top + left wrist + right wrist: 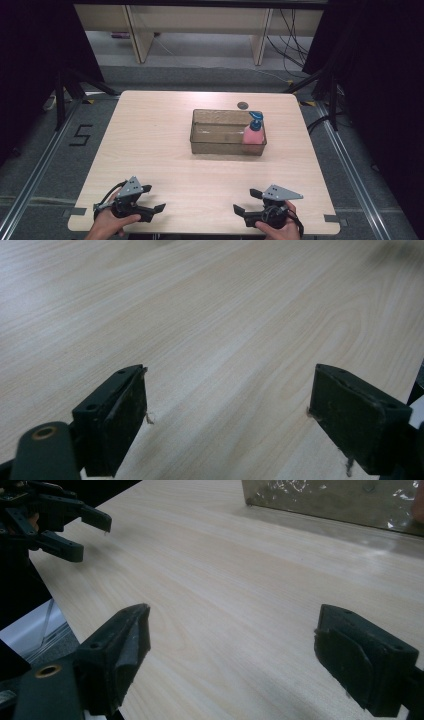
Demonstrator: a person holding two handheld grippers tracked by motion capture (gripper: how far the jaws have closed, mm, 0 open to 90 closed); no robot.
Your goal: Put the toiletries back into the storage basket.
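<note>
Nearest the camera, at the near edge of the table [165,145], both hand-held tools rest low over bare wood: left gripper [151,199] near the near-left corner, right gripper [246,201] near the near-right corner, well apart from each other. The largest item on the table is the clear brownish bin [220,134], standing right of centre toward the far side; inside it, at its right end, a pink pump bottle [254,133] with a blue pump head [256,118] stands upright against the right wall. A small dark disc [242,105] lies on the wood just beyond the bin. Risk, as judged: the bottle is tall, top-heavy and tucked close to the bin wall, so a jaw coming in from the near side could catch the rim and shove the light bin, or tip the bottle; a grip taken on the pump head rather than the body could let the bottle swing or slip. Tool state: the left gripper view shows its two black jaws spread wide, nothing between them, only wood grain beneath. The right gripper view shows the same, jaws wide and empty, the bin wall [340,500] ahead and the left gripper [92,537] off to one side.
</note>
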